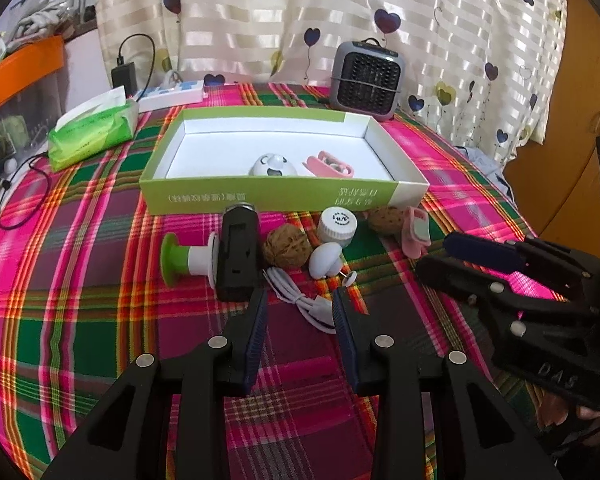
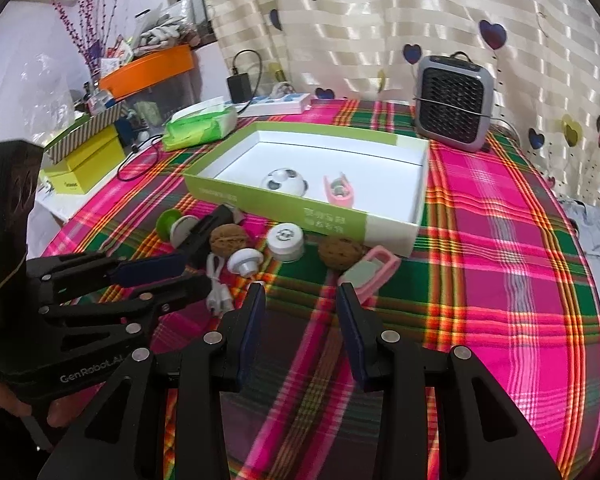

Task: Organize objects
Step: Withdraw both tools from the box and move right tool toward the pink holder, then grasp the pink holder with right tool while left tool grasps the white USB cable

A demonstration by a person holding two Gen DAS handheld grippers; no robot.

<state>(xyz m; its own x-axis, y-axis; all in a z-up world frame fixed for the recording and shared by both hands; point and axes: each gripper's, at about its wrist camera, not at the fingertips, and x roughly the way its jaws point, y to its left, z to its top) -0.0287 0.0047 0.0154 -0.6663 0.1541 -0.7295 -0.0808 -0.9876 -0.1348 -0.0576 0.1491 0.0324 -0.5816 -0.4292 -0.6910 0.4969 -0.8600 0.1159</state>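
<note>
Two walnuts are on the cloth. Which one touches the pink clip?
The brown walnut on the right, just in front of the green box's corner; the pink clip lies against it. The other walnut sits beside the black block, well apart from it.

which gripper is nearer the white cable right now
Left. The left gripper hangs right over the white cable, jaws straddling it; the right gripper sits off to its right.

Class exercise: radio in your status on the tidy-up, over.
Left gripper and right gripper open, holding nothing. Green box holds white ball and pink clip. Walnuts, white cable, other bits still on the cloth. Nothing blocking.
</note>
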